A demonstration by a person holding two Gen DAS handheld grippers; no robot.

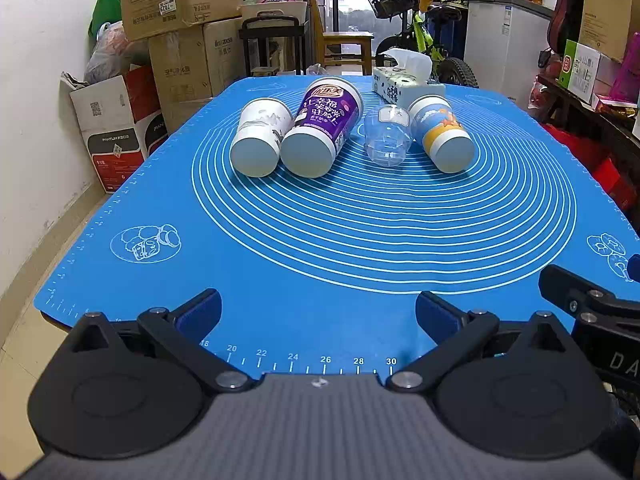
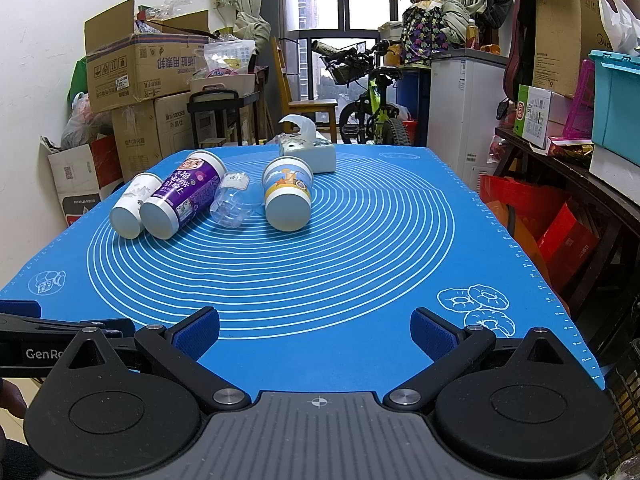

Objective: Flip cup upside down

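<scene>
Cups lie on their sides in a row on the blue silicone mat [image 1: 320, 240] covering the tabletop: white paper cup [image 1: 260, 140], purple printed cup [image 1: 320, 128], clear plastic cup [image 1: 387, 136], blue-and-yellow cartoon cup [image 1: 440, 134]. Left tool [image 1: 318, 316] and right tool [image 2: 315, 332] hover near, fingers apart, empty.

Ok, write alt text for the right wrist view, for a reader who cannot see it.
Four cups lie on their sides on a blue mat: a white cup, a purple cup, a clear plastic cup and a blue-and-yellow cup. The right gripper is open near the mat's front edge, holding nothing.
</scene>
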